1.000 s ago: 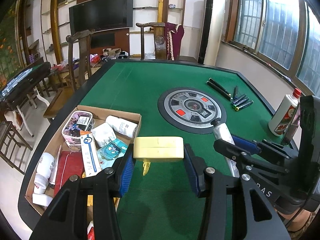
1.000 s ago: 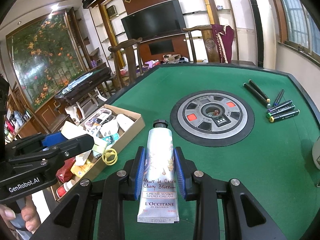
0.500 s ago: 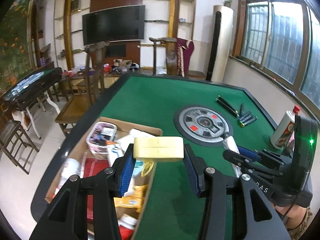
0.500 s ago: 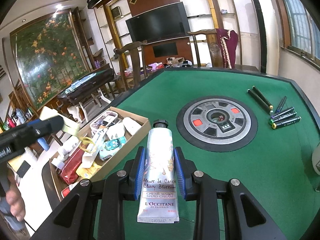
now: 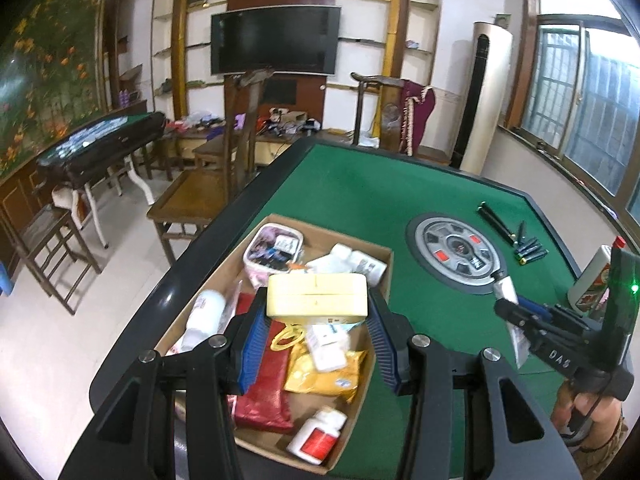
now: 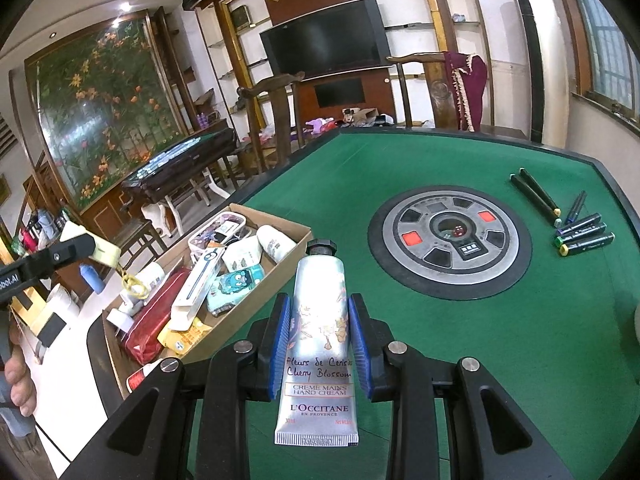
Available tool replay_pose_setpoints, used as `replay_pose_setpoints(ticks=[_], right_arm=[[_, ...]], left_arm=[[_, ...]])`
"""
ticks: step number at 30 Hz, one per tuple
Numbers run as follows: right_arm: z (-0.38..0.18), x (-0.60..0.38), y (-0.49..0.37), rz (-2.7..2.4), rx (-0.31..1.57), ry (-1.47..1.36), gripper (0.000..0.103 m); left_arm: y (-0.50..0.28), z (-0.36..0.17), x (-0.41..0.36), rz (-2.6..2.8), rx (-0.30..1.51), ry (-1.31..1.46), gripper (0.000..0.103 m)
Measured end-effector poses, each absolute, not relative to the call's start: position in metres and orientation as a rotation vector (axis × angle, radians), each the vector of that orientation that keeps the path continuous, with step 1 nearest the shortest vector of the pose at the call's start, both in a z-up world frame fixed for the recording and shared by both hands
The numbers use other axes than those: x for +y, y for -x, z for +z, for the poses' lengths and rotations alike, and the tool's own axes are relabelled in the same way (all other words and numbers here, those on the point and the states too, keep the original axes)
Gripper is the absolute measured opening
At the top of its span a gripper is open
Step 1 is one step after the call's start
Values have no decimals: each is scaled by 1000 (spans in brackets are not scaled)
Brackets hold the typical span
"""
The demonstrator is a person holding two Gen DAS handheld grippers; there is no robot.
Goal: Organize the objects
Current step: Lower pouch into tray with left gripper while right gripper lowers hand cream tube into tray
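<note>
Left gripper [image 5: 316,340]: pinching yellow case [image 5: 317,295] above cardboard box [image 5: 360,412], likely for dropping in
Right gripper [image 6: 319,344]: clamped on hand cream tube [image 6: 318,344], held over green table [image 6: 500,340], probably awaiting its turn

**What we can read**

Between our right gripper's [image 6: 319,338] blue pads we hold a silver, flower-printed hand-cream tube [image 6: 319,320]. Its handwritten lines read "Fleurs de Cerisier" and "Cherry Blossom"; a framed panel below says "CREME MAINS HAND CREAM", then "L'OCCITANE EN PROVENCE". Seen from the left gripper, the right gripper's black body [image 5: 560,354] bears "DAS". The left gripper's black arm [image 6: 10,282] shows "bot.AI", cut off at the edge.
</note>
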State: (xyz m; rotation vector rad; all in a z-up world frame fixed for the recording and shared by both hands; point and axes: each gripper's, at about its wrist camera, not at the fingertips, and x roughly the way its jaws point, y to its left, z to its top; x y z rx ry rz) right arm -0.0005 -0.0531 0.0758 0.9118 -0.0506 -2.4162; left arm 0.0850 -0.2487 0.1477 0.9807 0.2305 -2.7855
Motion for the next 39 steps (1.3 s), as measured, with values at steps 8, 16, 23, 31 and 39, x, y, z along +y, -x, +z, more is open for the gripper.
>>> replay_pose_setpoints(ticks=[8, 16, 23, 31, 39], right_arm=[[80, -84, 2, -2360, -14, -894, 31], [79, -110, 22, -2244, -112, -935, 31], [76, -137, 32, -2214, -146, -947, 31], [66, -155, 36, -2201, -137, -960, 31], [63, -156, 38, -2193, -146, -962, 31]], left_arm=[[-97, 134, -282, -2721, 316, -1001, 46], [-94, 125, -300, -2703, 340, -1025, 46], [-84, 122, -314, -2702, 345, -1031, 46], [-74, 117, -327, -2690, 326, -1058, 46], [-67, 116, -323, -2695, 313, -1068, 46]])
